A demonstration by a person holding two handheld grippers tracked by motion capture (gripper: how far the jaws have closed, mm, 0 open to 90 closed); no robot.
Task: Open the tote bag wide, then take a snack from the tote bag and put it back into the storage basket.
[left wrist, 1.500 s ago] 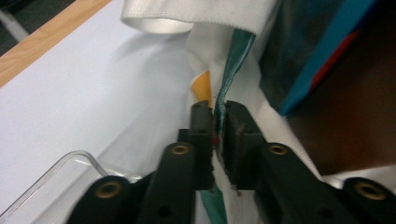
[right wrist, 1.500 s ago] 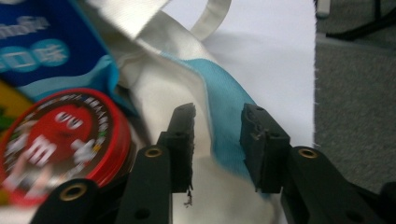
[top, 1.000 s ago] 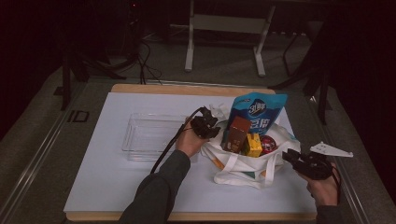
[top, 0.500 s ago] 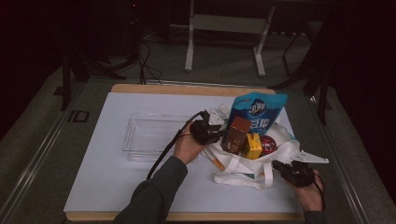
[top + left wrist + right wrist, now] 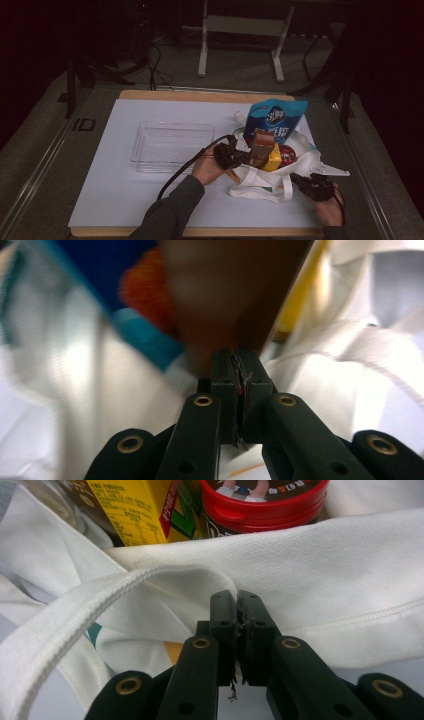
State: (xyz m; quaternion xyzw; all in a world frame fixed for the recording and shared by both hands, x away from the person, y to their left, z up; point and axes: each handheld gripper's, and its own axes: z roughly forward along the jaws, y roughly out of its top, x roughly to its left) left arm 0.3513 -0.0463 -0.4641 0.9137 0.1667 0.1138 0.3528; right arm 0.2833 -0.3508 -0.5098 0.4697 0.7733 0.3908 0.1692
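- A clear plastic tray (image 5: 172,146) sits on the white table mat (image 5: 115,190), left of everything else, with its long side facing the person.
- The left gripper (image 5: 235,156) lies just right of the tray, at the left edge of the bag. Its jaws have just been closing and now meet tight on the edge of the brown packet (image 5: 262,147), which stands up out of the bag.
- The white cloth bag (image 5: 260,182) slumps open on the mat's right half, holding a blue pouch (image 5: 276,120), a yellow carton (image 5: 137,510) and a red-lidded tub (image 5: 265,502).
- The right gripper (image 5: 305,181) sits at the bag's right front; its jaws are pressed together, nipping the bag's cloth just under the white strap (image 5: 100,600).
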